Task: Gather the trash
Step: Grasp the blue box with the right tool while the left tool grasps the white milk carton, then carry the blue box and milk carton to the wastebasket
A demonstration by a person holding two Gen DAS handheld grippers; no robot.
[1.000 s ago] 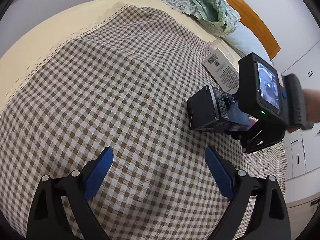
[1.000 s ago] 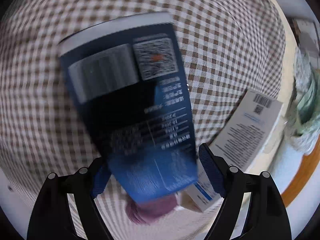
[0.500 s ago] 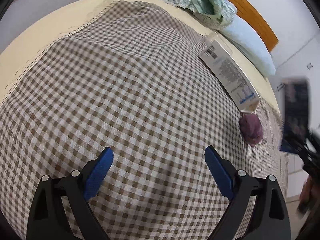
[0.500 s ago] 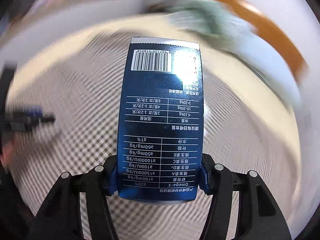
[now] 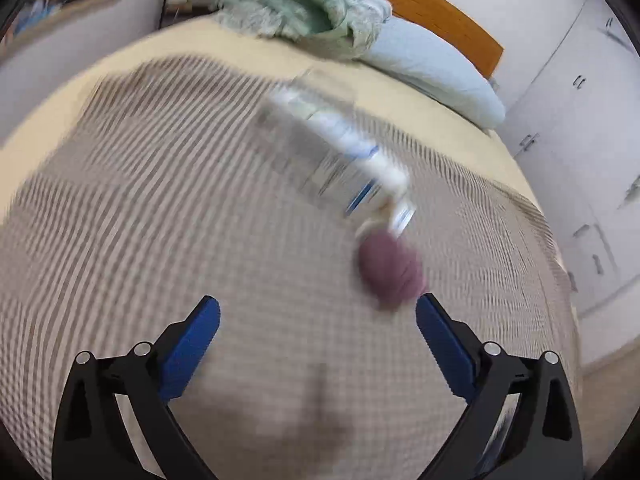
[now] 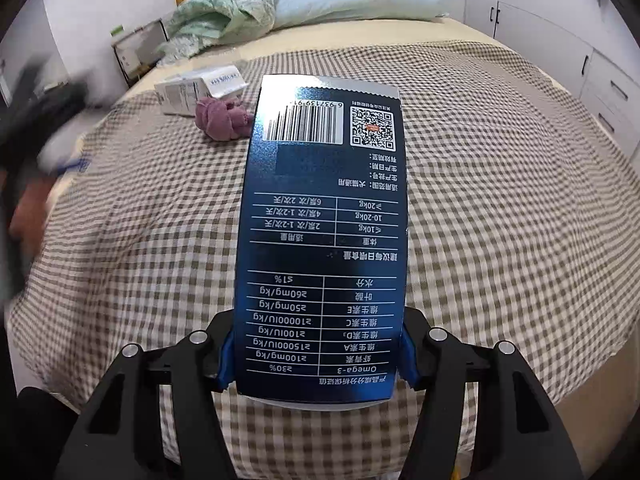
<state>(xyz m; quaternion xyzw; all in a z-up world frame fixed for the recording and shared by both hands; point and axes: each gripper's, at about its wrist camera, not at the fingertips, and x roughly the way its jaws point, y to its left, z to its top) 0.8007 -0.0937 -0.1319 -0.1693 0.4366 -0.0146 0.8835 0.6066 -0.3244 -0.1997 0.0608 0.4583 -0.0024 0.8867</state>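
— Right gripper [image 6: 318,356] is clamping the dark blue box [image 6: 324,236] by its near end, pads pressing both long sides, and holding it clear above the checked blanket [image 6: 500,200].

— And the left gripper [image 5: 318,320]?

— Its jaws have just been opening and are standing wide with nothing between them. It is hanging over the blanket, with the purple cloth wad [image 5: 390,270] just beyond its right fingertip and the white box [image 5: 340,160] lying farther on, blurred.

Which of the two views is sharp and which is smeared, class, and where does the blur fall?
Left wrist view: white box, purple wad and checked cloth streak with motion blur. Right wrist view: dark blue box is crisp; only the left edge smears.
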